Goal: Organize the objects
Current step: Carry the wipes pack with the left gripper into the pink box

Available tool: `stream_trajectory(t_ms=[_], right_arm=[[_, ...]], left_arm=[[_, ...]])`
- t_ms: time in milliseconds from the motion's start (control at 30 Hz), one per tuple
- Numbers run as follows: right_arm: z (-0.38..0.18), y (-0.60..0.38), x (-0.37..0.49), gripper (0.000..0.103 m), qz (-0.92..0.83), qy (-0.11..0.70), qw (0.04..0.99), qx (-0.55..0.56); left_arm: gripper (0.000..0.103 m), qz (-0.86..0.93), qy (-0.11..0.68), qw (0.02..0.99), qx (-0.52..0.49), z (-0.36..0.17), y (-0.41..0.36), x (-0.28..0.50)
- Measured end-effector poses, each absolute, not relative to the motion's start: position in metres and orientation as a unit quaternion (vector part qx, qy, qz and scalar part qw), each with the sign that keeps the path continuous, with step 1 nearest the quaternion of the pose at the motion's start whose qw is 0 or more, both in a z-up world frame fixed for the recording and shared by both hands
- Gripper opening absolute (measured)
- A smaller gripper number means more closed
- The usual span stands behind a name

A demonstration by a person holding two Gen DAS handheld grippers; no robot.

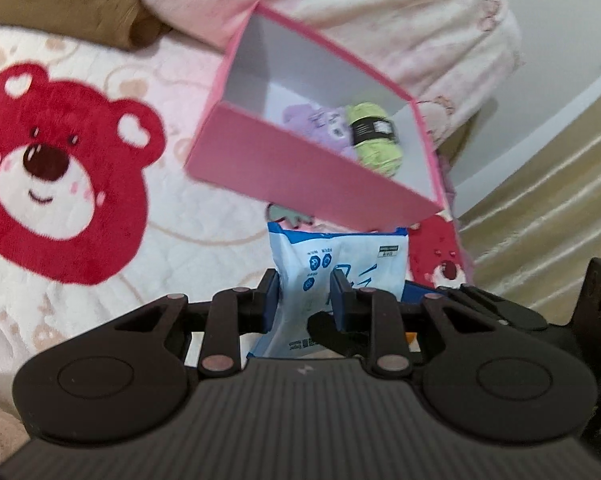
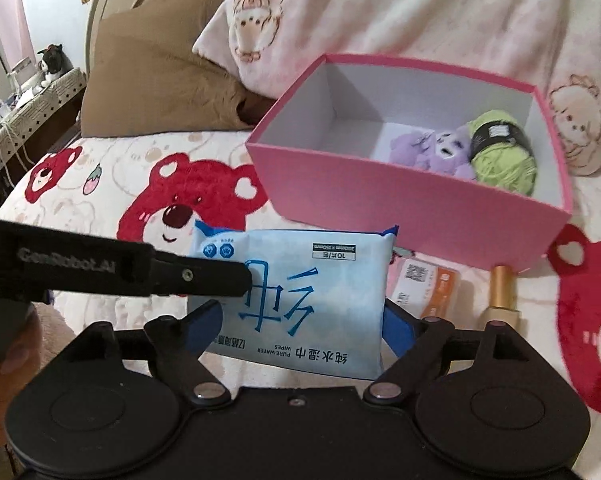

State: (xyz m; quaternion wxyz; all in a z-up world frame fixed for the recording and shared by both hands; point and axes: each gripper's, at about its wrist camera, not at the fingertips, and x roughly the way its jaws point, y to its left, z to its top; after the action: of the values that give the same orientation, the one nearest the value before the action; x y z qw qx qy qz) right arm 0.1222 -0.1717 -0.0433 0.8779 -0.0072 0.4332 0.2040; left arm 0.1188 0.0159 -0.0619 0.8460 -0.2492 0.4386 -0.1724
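Observation:
A blue pack of wet wipes is held upright in my left gripper, which is shut on its lower part. In the right wrist view the same pack stands in front of my right gripper, whose fingers are spread wide on either side of it, and the left gripper's finger presses the pack from the left. Behind it a pink box holds a purple plush bear and a green ball of yarn. The box also shows in the left wrist view.
An orange and white packet and a gold tube lie on the bear-print bedspread in front of the box. A brown pillow and a folded blanket lie behind.

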Motion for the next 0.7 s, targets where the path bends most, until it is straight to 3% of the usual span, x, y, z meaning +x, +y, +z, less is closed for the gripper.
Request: stream_trajectory(t_ms=[700], right_arm=[[0.069, -0.197, 0.169, 0.089, 0.191, 0.356, 0.915, -0.009]], left_arm=[[0.025, -0.21, 0.373, 0.883, -0.193, 0.06, -0.014, 0.179]])
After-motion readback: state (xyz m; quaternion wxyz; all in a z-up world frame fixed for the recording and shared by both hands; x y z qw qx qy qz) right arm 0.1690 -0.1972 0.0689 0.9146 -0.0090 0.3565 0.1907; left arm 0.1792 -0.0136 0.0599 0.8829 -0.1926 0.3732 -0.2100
